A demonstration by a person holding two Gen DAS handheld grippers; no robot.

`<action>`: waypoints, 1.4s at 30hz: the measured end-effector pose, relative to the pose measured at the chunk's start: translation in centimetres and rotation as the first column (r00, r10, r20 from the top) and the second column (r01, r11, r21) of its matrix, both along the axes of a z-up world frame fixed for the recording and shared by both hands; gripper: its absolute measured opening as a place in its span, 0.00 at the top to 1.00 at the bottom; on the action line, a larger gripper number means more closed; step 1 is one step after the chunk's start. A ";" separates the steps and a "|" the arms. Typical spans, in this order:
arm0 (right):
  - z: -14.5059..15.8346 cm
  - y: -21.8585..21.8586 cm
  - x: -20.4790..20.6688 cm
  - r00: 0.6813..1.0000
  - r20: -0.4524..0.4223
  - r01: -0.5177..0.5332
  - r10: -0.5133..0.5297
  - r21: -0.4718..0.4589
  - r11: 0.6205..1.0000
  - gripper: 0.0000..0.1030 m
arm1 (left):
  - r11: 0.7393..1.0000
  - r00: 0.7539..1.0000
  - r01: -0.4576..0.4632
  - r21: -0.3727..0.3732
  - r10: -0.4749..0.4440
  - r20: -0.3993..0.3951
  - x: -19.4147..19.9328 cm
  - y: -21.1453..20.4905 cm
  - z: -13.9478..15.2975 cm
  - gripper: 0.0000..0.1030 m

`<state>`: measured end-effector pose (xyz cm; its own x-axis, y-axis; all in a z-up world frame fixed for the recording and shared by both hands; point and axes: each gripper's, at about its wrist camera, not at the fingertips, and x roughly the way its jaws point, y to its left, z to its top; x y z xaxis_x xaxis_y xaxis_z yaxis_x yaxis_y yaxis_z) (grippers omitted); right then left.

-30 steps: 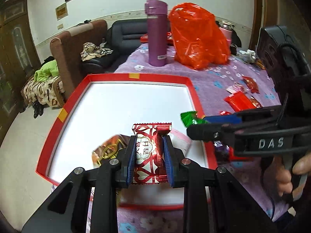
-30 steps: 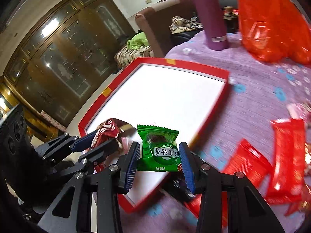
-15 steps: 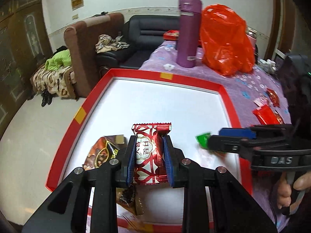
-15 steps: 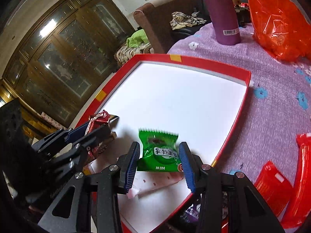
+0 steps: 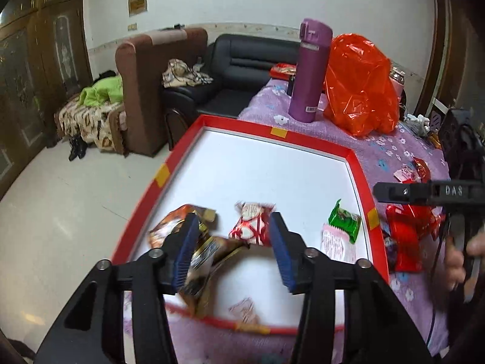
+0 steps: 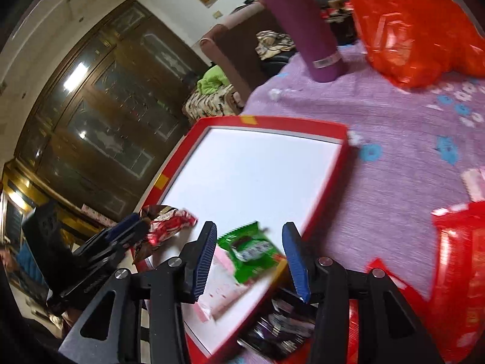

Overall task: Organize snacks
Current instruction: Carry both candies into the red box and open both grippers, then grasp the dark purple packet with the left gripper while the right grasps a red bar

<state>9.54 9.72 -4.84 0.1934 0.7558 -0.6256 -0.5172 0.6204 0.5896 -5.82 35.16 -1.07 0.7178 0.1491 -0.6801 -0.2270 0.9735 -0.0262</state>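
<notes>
A red-rimmed white tray [image 5: 357, 163] [image 6: 321, 197] lies on the purple cloth. My left gripper [image 5: 232, 251] is open above its near edge. A red-and-white snack [image 5: 251, 223] [image 6: 172, 226] lies loose in the tray just beyond its fingers. A brown-gold packet [image 5: 178, 221] lies by the left finger. My right gripper [image 6: 248, 257] is open over the tray's near right corner. A green snack [image 6: 251, 250] [image 5: 344, 220] lies below it, partly on a pink packet [image 5: 336, 242] [image 6: 218, 291]. Both snacks look blurred.
A purple flask [image 5: 309, 69] and an orange plastic bag [image 5: 360, 85] stand beyond the tray. Red snack packets [image 5: 406, 233] [image 6: 460, 261] lie on the cloth right of the tray. Dark packets [image 6: 279, 333] lie by its near corner. Sofas stand behind.
Both grippers have opened and pulled back. The red-and-white snack and the green snack have left their jaws and now lie in the tray.
</notes>
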 end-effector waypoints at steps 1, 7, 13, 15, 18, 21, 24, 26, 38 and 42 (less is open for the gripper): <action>0.0 -0.6 0.2 1.000 -0.013 0.003 -0.003 -0.012 1.000 0.53 | 1.000 1.000 0.008 0.006 -0.008 0.002 -0.5 -0.2 0.0 0.52; -0.2 -5.3 0.6 0.996 -0.077 0.050 -0.052 -0.034 0.998 0.53 | 0.996 0.996 0.088 0.031 -0.087 -0.009 -1.3 -2.7 -0.5 0.52; -1.0 -6.8 -1.4 0.994 -0.077 0.065 -0.077 -0.153 0.986 0.53 | 0.982 0.983 0.183 0.044 -0.183 -0.002 -1.1 -6.1 -0.3 0.52; -1.1 -6.8 -2.3 0.995 -0.054 0.076 -0.088 -0.182 0.980 0.52 | 0.977 0.978 0.210 0.040 -0.210 -0.006 -1.1 -7.2 -0.3 0.52; -0.6 -5.9 -3.4 0.995 -0.003 0.093 -0.097 -0.260 0.961 0.52 | 0.971 0.972 0.235 0.045 -0.235 -0.005 -1.6 -8.5 -0.3 0.52; -0.3 -4.1 -4.4 0.993 0.091 0.109 -0.081 -0.368 0.923 0.51 | 0.961 0.963 0.270 0.058 -0.269 -0.010 -2.3 -9.7 -0.3 0.52; -0.5 -2.5 -5.0 0.975 0.202 0.182 -0.097 -0.464 0.867 0.43 | 0.952 0.954 0.300 0.061 -0.299 -0.017 -3.1 -10.9 -0.4 0.52; -1.3 -1.6 -4.8 0.961 0.258 0.220 -0.097 -0.505 0.834 0.34 | 0.945 0.947 0.321 0.057 -0.321 -0.018 -3.5 -11.7 -0.4 0.52; -2.3 -6.9 -6.0 0.974 0.220 0.159 -0.054 -0.492 0.856 0.52 | 0.885 0.885 0.465 0.024 -0.464 -0.039 -2.0 -16.9 -0.7 0.52; -2.4 -9.6 -6.7 0.978 0.200 0.144 -0.054 -0.471 0.870 0.52 | 0.879 0.876 0.476 -0.026 -0.477 -0.076 0.5 -18.1 -1.2 0.52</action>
